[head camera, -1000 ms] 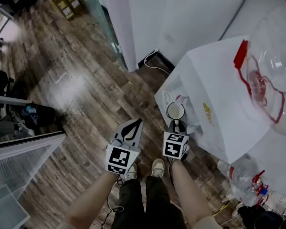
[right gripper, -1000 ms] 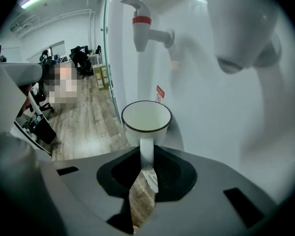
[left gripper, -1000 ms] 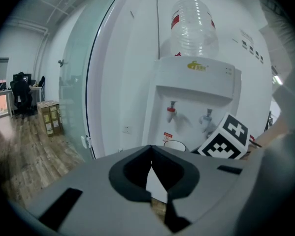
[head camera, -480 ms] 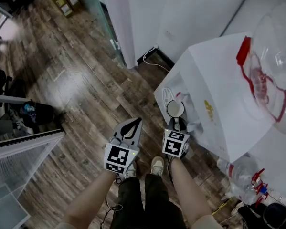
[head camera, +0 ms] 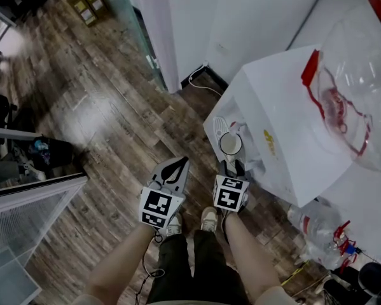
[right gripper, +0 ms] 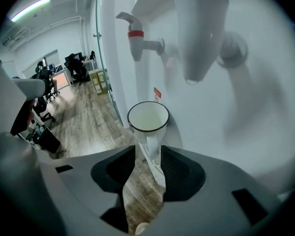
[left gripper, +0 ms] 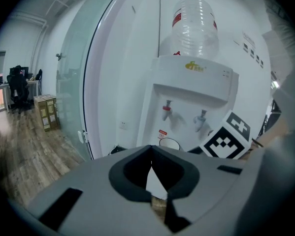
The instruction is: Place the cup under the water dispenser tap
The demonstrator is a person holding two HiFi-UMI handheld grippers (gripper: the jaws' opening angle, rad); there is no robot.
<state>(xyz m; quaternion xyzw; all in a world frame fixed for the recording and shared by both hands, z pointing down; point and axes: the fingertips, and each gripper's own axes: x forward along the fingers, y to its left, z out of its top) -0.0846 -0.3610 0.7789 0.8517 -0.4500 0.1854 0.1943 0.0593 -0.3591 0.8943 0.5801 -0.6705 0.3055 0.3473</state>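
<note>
A white cup [head camera: 231, 143] with a dark rim stands on the drip tray [head camera: 221, 126] in the recess of the white water dispenser [head camera: 285, 113]. In the right gripper view the cup [right gripper: 148, 118] sits below the red tap [right gripper: 137, 38], with a second tap [right gripper: 199, 33] closer to the camera. My right gripper [head camera: 233, 166] is just behind the cup, its jaws opening, and the cup's handle [right gripper: 151, 149] lies between them without being squeezed. My left gripper [head camera: 175, 165] hangs over the floor to the left, shut and empty. From the left gripper view, the cup [left gripper: 169, 143] is under the red tap [left gripper: 166, 111].
A big clear bottle [head camera: 362, 88] tops the dispenser. Another bottle [head camera: 317, 230] lies on the floor to its right. A cable [head camera: 203, 84] runs along the white wall. A glass partition [head camera: 25, 215] is at lower left. The person's shoes [head camera: 208, 220] stand on wooden flooring.
Both grippers and the cup hold their places beside the dispenser. Only the head view has shifted a little.
</note>
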